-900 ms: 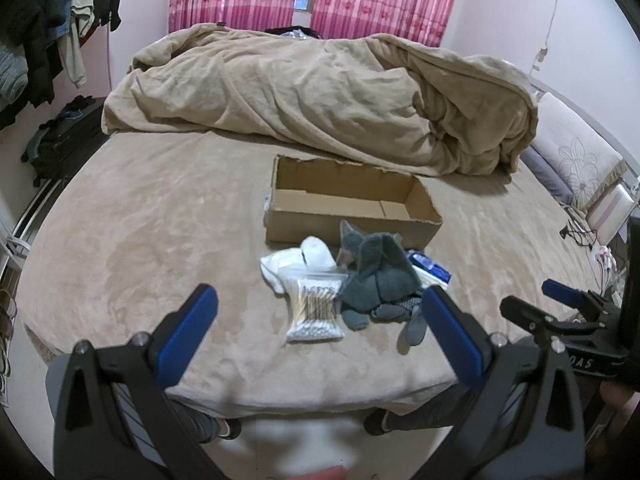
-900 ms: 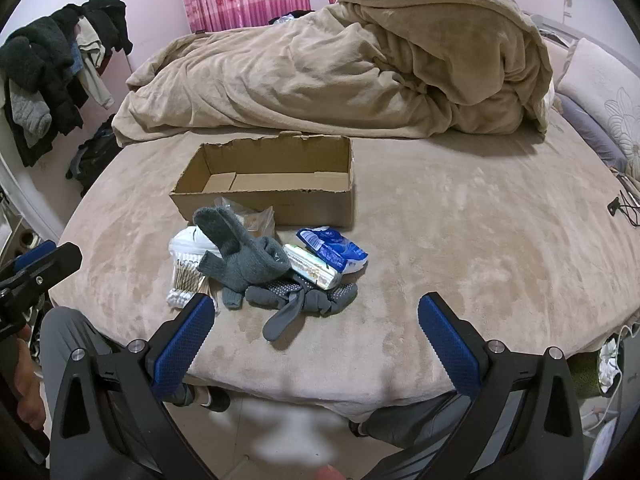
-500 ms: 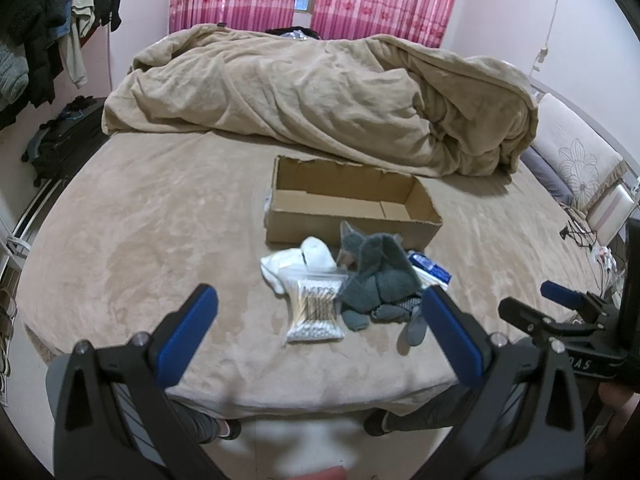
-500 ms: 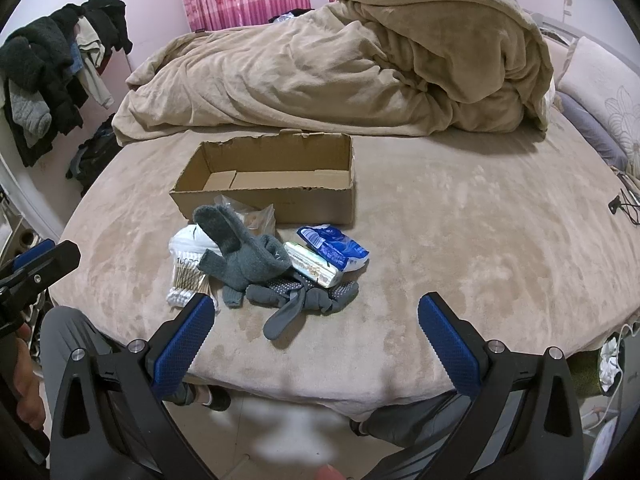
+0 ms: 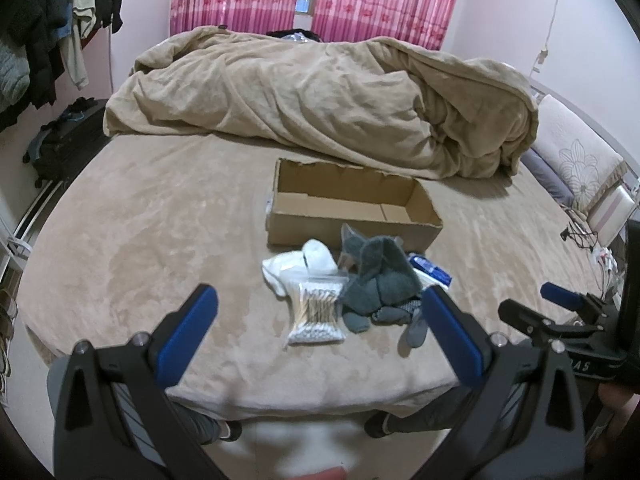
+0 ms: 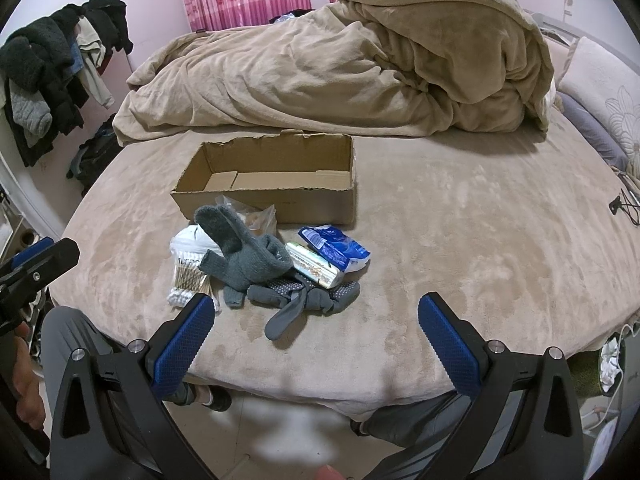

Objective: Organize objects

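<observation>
Wide bed [image 5: 140, 240] under a tan plush cover, with a rumpled tan comforter [image 5: 320, 100] heaped across the far half. Nearer the front edge, an open, empty cardboard box [image 6: 272, 188], lying well short of the comforter. Just in front of the box, touching one another, a small heap: grey knit gloves [image 6: 248, 256] on top, dotted grey socks [image 6: 304, 300] below them at the near side, a white sock [image 5: 304, 260] at the left, a clear bag of cotton swabs [image 5: 316, 312] beside it, a blue tissue pack [image 6: 334, 246] and a pale wrapped pack [image 6: 314, 266] at the right. Left gripper [image 5: 320, 332] spread wide, holding nothing, held off the front edge of the bed short of the heap. Right gripper [image 6: 316, 332] likewise spread wide and bare, beside it to the right.
</observation>
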### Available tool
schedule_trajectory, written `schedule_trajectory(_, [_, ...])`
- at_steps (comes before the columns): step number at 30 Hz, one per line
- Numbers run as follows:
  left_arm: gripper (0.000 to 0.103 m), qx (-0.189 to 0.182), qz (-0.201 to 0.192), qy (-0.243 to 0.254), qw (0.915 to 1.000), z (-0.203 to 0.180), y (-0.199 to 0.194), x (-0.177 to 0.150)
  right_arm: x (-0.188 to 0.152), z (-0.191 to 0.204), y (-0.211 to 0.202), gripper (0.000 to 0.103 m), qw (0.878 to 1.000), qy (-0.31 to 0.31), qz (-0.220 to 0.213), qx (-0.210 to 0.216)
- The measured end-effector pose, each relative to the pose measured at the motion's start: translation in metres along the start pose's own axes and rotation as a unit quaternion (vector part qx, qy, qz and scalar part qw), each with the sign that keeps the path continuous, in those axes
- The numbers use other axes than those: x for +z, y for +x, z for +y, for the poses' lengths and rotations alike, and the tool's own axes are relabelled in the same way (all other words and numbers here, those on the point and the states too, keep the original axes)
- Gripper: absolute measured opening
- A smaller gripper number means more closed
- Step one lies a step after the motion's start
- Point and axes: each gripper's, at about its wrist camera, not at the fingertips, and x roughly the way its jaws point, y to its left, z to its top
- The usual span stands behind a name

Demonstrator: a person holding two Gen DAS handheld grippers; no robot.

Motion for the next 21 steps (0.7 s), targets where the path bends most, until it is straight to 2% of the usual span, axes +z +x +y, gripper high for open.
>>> schedule_trajectory(21, [0.102,0.0,-0.002,-0.001,1.0,0.0003,-0.0014,-0.0018,0.0004,-0.0003,0.0008,0.103,1.0,0.001,0.001,0.001])
